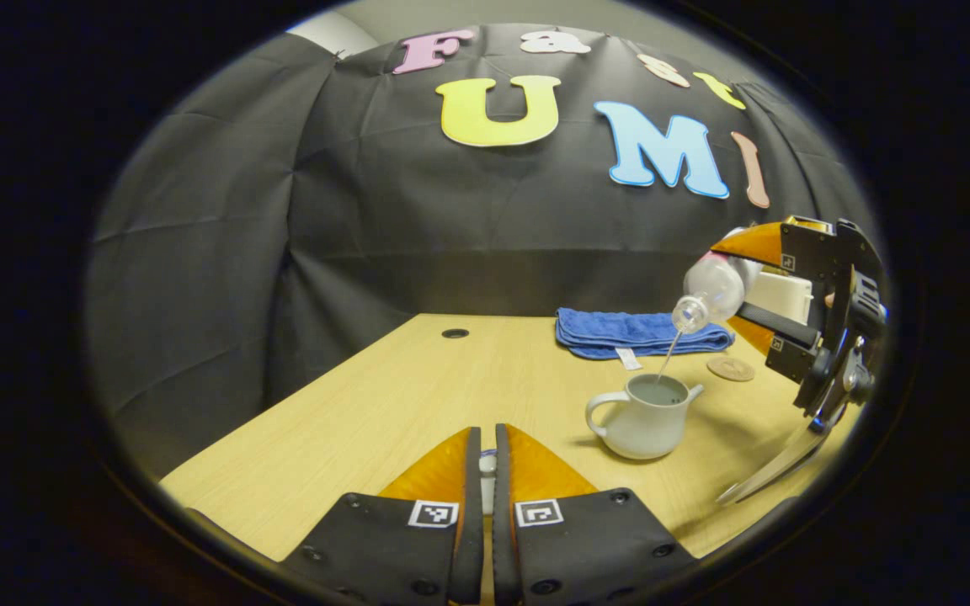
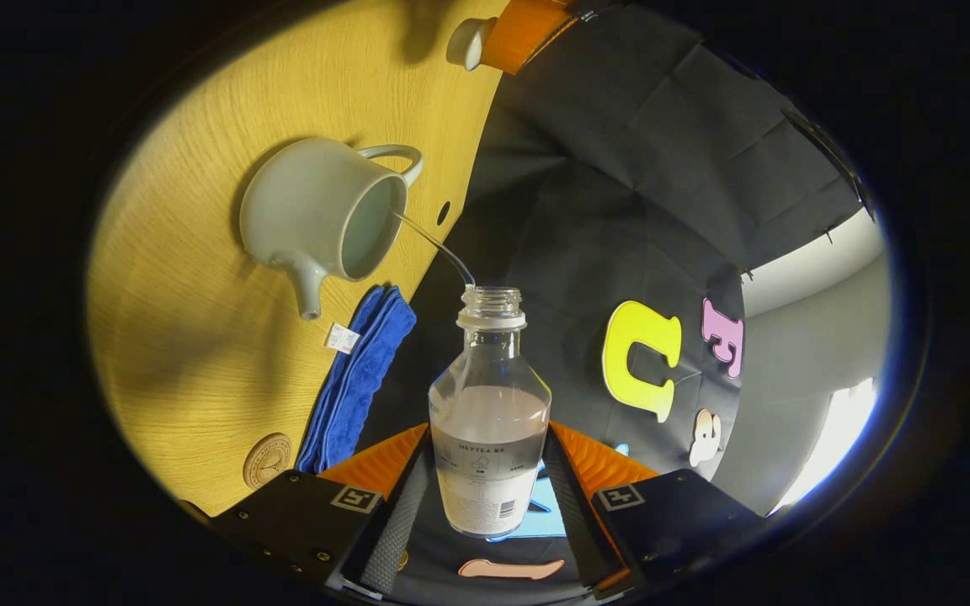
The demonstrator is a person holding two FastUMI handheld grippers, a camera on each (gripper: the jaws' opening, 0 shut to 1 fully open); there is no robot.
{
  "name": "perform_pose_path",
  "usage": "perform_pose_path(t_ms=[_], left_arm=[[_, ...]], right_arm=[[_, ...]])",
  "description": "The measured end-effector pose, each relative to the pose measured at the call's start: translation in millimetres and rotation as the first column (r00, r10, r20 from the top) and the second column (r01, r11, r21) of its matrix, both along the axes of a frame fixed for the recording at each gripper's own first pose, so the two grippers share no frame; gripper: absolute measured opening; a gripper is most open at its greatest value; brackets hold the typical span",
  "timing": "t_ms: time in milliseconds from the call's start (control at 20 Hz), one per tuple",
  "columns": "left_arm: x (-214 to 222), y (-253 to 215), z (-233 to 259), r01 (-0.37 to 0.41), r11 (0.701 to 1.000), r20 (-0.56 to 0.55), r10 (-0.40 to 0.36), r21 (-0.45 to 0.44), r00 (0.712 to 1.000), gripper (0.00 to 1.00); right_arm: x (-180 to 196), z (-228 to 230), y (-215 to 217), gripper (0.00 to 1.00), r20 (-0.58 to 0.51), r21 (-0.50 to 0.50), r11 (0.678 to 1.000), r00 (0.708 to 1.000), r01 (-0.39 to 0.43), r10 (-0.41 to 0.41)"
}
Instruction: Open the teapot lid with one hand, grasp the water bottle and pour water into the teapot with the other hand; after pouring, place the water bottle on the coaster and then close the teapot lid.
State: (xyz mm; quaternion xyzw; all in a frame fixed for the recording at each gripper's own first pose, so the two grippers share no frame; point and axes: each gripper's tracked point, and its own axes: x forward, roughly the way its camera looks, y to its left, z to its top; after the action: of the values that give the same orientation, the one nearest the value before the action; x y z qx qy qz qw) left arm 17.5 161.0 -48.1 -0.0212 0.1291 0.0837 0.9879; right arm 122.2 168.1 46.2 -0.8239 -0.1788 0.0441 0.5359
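The right claw (image 2: 489, 471) pinches the water bottle (image 2: 489, 438) by its body, tilted so a thin stream falls into the open teapot (image 1: 647, 417) standing on the tabletop (image 1: 418, 396). The left claw (image 1: 487, 471), nearly pressed together, grips the small lid (image 1: 487, 463). The coaster (image 1: 731, 369) lies beyond the teapot, beside a folded blue towel (image 1: 620, 332) at the tabletop's far edge.

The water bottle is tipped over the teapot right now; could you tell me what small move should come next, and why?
Probably hold the tilt a little longer: the right gripper clamps the water bottle, a thin stream runs into the open teapot, and water remains in the bottle. The coaster waits free.
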Motion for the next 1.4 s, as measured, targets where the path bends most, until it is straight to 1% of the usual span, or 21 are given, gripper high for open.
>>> perform_pose_path(t_ms=[200,850,1400], left_arm=[[-0.6,-0.1,0.9,0.001,1.000,0.001,-0.001,-0.001,1.000,0.12],[-0.8,0.0,1.3,0.005,1.000,-0.001,-0.005,-0.007,1.000,0.11],[-0.8,-0.6,1.0,0.009,1.000,0.000,-0.009,-0.011,1.000,0.12]], right_arm=[[0.7,1.8,0.1,0.78,0.008,-0.014,1.000,1.000,-0.003,0.004],[1.3,7.4,1.3,0.77,0.042,-0.063,0.998,0.999,-0.009,0.012],[-0.2,12.7,5.8,0.78,0.069,-0.145,0.989,0.997,-0.020,0.030]])
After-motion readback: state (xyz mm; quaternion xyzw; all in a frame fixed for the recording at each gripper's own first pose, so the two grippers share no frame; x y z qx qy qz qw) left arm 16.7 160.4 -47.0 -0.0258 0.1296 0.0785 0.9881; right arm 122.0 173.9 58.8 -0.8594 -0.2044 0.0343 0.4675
